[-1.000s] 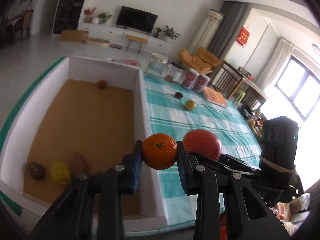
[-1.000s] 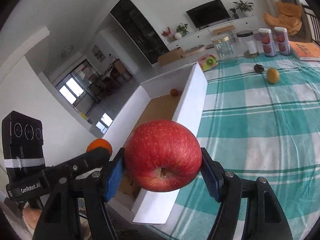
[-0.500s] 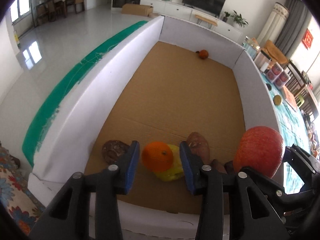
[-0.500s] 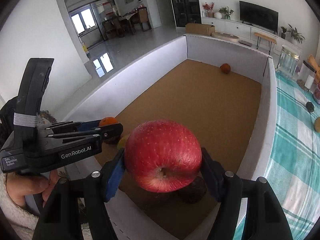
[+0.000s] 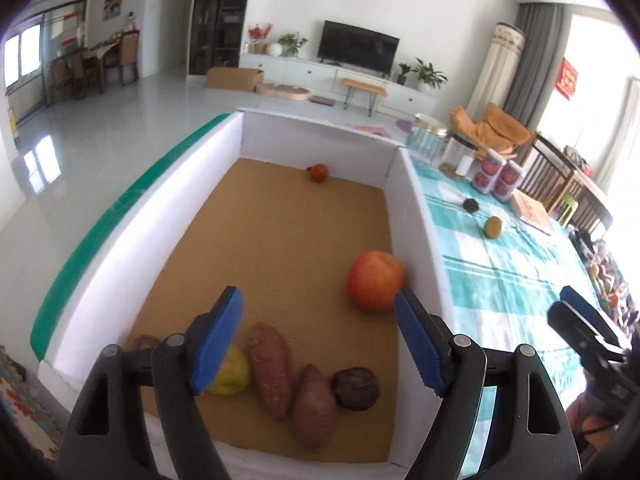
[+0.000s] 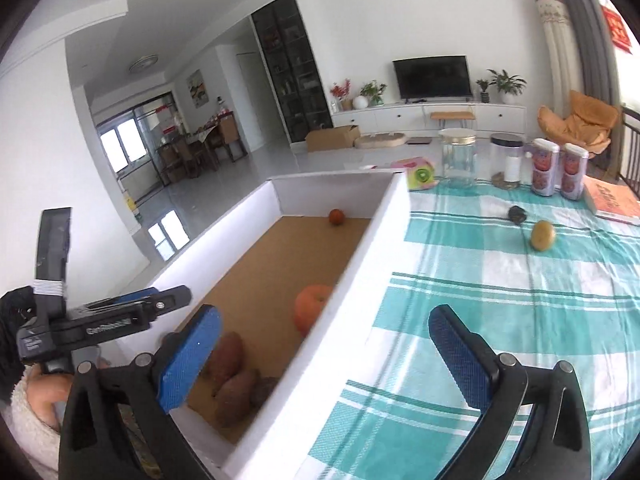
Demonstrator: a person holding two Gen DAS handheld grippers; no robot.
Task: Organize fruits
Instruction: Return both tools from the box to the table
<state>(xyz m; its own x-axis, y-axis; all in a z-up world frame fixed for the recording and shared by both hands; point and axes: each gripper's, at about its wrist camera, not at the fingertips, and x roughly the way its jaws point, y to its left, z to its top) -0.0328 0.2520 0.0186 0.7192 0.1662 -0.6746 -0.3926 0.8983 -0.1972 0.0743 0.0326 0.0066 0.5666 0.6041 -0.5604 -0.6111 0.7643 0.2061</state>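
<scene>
The left gripper (image 5: pixel 318 338) is seen with its blue jaws spread wide and nothing between them; the jaws have just been opening, and they hang above the near end of the box (image 5: pixel 416 216). The right gripper (image 6: pixel 324 354) is likewise wide apart and empty, its jaws having just been opening, and it is held over the box's right wall and the edge of the cloth (image 6: pixel 500 300). Below the left jaws, on the brown floor of the box, two sweet potatoes (image 5: pixel 270 368) are laid side by side, touching. A yellow-green fruit (image 5: pixel 232 372) is found just left of them, partly hidden behind the left jaw, and a dark round fruit (image 5: pixel 356 389) just right of them. A further brownish item (image 5: pixel 144 342) is glimpsed at the near left wall, possibly another fruit; it is too hidden to be told. The apple (image 5: pixel 375 281) is rested further in, close to the right wall, apart from the near cluster. A small orange (image 5: pixel 319 172) is seen at the far wall. Out on the cloth, well apart from the box, a yellow fruit (image 6: pixel 543 235) and a dark one (image 6: pixel 517 215) are left, with jars (image 6: pixel 458 158) and cans (image 6: pixel 544 172) behind them. The orange carried earlier cannot be picked out here.
</scene>
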